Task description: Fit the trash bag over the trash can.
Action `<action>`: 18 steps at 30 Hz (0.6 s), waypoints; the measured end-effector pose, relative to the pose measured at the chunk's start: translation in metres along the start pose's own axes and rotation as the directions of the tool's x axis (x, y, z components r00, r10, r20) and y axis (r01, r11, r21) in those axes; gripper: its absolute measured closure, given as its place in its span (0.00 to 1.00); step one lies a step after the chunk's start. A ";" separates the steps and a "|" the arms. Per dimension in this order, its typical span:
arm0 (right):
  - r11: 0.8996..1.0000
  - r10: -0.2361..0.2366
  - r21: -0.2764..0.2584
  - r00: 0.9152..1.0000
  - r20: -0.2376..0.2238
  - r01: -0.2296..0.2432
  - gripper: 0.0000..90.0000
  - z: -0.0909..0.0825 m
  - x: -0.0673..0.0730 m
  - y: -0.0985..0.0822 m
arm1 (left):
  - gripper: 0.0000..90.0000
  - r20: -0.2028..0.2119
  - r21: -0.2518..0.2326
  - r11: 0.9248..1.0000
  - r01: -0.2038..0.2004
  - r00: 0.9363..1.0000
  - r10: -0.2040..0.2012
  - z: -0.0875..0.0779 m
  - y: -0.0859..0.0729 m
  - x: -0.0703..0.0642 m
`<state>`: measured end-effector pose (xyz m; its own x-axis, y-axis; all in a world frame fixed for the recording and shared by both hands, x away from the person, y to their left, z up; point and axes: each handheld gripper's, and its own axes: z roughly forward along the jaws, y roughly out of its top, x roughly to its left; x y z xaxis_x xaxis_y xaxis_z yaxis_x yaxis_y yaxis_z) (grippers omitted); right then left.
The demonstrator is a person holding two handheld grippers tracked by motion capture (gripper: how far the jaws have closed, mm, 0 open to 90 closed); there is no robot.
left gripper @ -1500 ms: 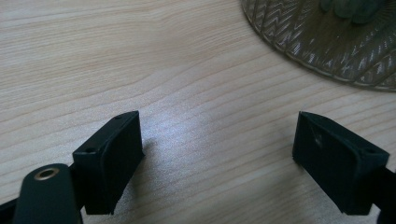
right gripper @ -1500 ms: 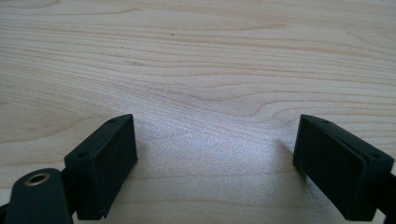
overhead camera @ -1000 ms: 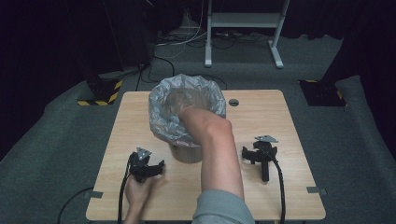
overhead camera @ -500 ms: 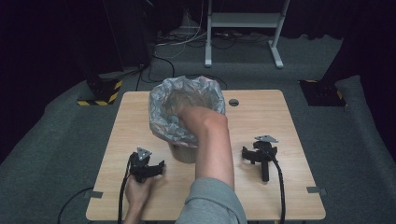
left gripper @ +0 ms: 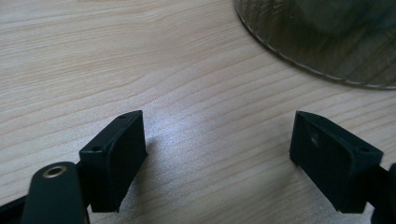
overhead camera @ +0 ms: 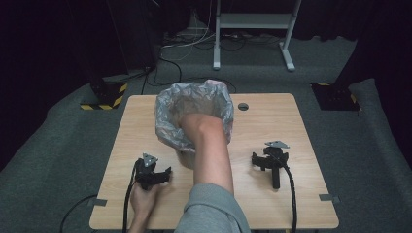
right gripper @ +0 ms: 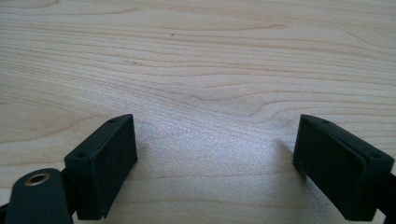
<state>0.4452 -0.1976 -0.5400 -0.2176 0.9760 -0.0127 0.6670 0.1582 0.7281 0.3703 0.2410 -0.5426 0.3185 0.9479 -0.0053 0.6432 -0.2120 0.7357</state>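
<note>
Bin (overhead camera: 194, 116) on table (overhead camera: 291, 126), between grippers

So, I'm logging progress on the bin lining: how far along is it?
Done: the plastic liner is draped over the bin rim. In hand: the person's right hand reaches inside the liner, bare; the right claw lies on the table, open. The left claw rests open. Left: taking up the right claw.

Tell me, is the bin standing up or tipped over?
Standing up. The bin sits on the wooden table, its bag-lined mouth facing up, and the person's right hand reaches down into it.
</note>
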 end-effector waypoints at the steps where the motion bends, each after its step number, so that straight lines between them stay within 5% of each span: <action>1: 1.000 0.000 0.000 1.000 0.000 0.000 0.15 0.000 0.000 0.000 | 0.21 0.001 0.000 1.000 0.000 1.000 0.000 0.000 0.000 0.000; 18: 1.000 0.000 0.001 1.000 0.000 0.000 0.15 0.000 0.000 0.000 | 0.21 -0.001 -0.004 1.000 0.003 1.000 -0.003 0.000 0.000 0.000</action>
<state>0.4452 -0.1977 -0.5400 -0.2181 0.9758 -0.0129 0.6674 0.1587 0.7276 0.3706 0.2407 -0.5427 0.3162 0.9487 -0.0066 0.6413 -0.2086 0.7383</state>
